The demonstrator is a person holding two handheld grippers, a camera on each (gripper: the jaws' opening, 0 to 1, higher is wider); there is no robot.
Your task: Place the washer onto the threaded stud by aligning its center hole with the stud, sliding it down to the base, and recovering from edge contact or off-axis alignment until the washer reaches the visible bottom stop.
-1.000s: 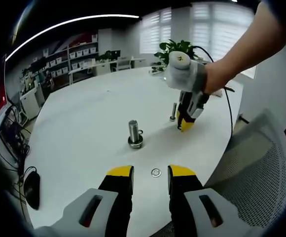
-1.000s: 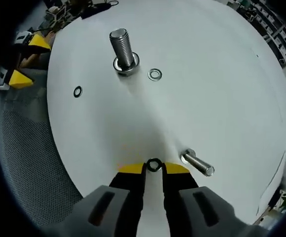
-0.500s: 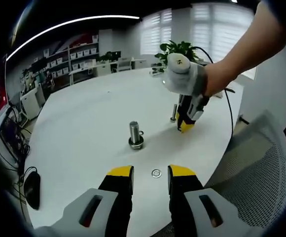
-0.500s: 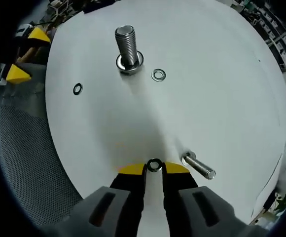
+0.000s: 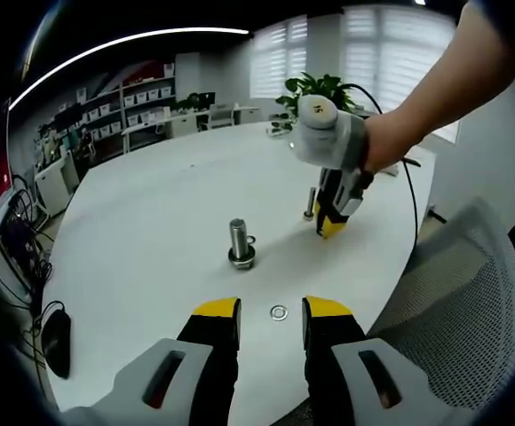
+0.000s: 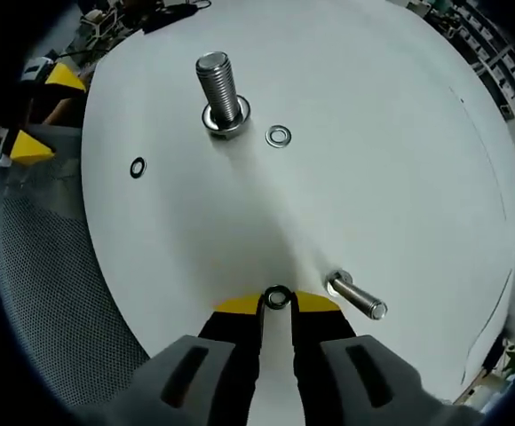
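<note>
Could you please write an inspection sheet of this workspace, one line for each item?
Surface: white table, mostly bare.
Job's things: large threaded stud upright on its base; small stud upright beside the right gripper; held washer between the right jaws; loose washer flat beside the large stud; edge washer near the table edge, in front of the left gripper.
Clutter: dark mouse-like object at the table edge.
Grippers: right gripper shut on the held washer, close to the small stud; left gripper open, empty.
Cables: black cable behind the right gripper.
Surroundings: mesh chair, plant, shelves, blinds.
</note>
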